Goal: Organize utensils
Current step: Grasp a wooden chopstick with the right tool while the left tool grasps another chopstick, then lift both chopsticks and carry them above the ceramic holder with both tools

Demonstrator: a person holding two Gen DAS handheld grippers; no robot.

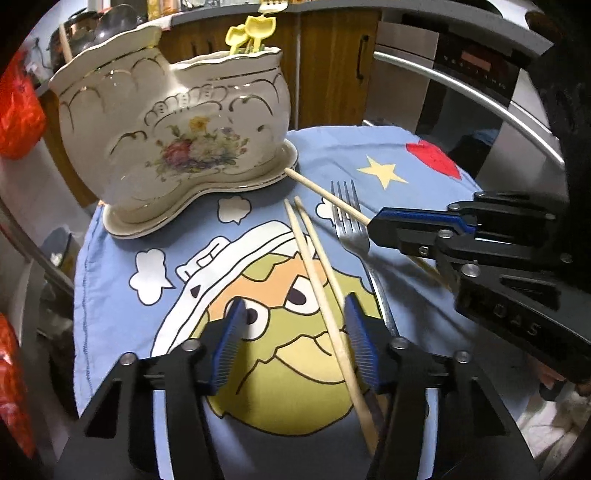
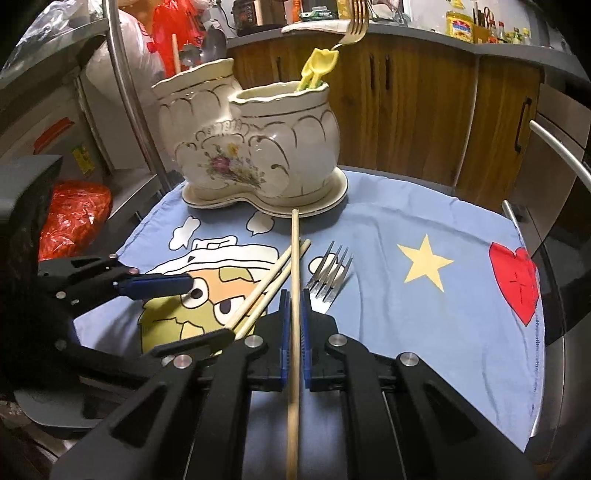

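A cream floral ceramic holder [image 1: 173,140] [image 2: 255,147] with two compartments stands on its saucer at the far side of a blue cartoon cloth [image 1: 406,206] [image 2: 406,332]. Yellow utensils [image 1: 255,31] [image 2: 319,66] and a gold fork stick out of one compartment. Two wooden chopsticks [image 1: 317,266] [image 2: 273,280] lie side by side on the cloth, between the open jaws of my left gripper [image 1: 295,332] [image 2: 212,308], close to its right pad. Beside them lies a steel fork [image 1: 351,221] [image 2: 328,277]. My right gripper [image 2: 294,295] [image 1: 373,225] is shut on a third chopstick [image 2: 294,251] whose far tip reaches the saucer.
An oven with a long steel handle [image 1: 461,85] stands behind the table on the right. Red plastic bags [image 1: 18,110] [image 2: 74,218] sit at the left. Wooden cabinets [image 2: 406,110] run along the back under a counter with bottles.
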